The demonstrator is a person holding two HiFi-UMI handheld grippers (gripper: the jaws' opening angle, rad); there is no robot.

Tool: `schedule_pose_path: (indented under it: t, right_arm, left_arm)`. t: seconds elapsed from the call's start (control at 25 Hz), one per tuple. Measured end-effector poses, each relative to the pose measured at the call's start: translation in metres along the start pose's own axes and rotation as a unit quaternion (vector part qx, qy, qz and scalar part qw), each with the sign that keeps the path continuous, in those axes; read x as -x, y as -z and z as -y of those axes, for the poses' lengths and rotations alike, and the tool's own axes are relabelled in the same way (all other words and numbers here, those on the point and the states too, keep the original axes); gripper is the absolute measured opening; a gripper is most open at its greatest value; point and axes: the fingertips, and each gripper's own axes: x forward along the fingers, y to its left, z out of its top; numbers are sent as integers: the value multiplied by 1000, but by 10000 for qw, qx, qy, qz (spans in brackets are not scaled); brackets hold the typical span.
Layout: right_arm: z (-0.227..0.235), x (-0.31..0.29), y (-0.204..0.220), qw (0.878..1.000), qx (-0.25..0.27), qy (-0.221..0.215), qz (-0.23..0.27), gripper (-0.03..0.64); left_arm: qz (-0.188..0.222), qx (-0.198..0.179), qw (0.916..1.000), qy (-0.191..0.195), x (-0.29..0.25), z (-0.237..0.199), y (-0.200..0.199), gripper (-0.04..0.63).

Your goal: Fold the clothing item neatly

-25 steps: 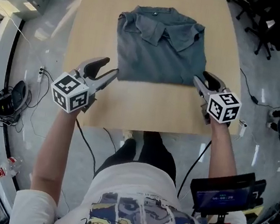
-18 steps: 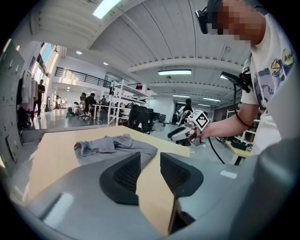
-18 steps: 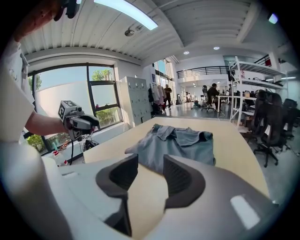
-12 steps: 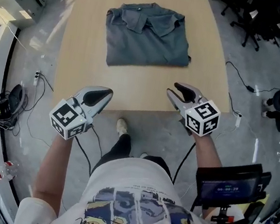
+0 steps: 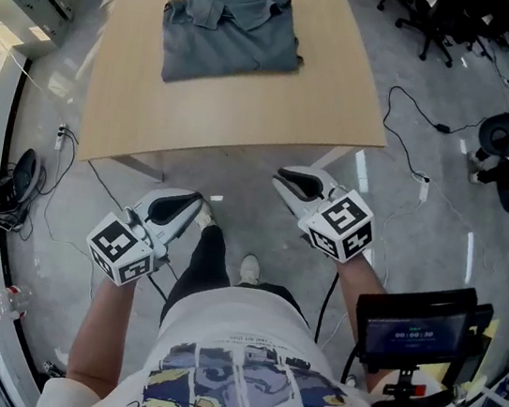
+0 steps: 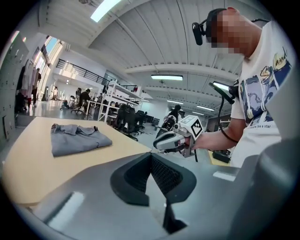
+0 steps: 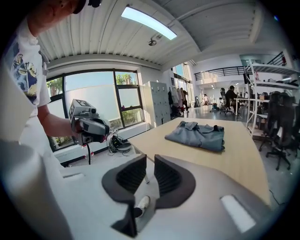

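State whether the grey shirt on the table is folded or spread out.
Folded: the shirt lies as a compact rectangle on the table, collar on top.

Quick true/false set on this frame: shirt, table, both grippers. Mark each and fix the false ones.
1. The shirt lies folded on the table. True.
2. The left gripper grips a corner of the shirt. False: it is shut on nothing, off the table's near edge, above the floor.
3. The right gripper rests on the tabletop. False: it hangs above the floor too. Its jaws stand slightly apart and have just been closing, with nothing between them.
4. The shirt's collar faces up. True.
5. The shirt hangs over the table's edge. False: it lies wholly on the tabletop.
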Motion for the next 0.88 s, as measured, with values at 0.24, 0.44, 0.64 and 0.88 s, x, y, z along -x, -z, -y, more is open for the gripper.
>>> schedule_pose_path:
  t: [0.24,0.44,0.64,0.88]
  right_arm:
    - [-23,34,10,9996,278,20,66,35]
    - [-40,51,10,9989,461,128,30,3]
    - [-40,35,5,9986,502,126,-110,3]
    - [-29,-8,-26,9984,488,219,-195,3]
  left_arm:
    - [-147,-23,9998,121,-6,36,18,8]
    - [-77,35,9999,63,2,43,13,8]
    - [36,85,10000,-32,9,18,6,8]
    - [-51,147,9998,-103,32,-40,9,8]
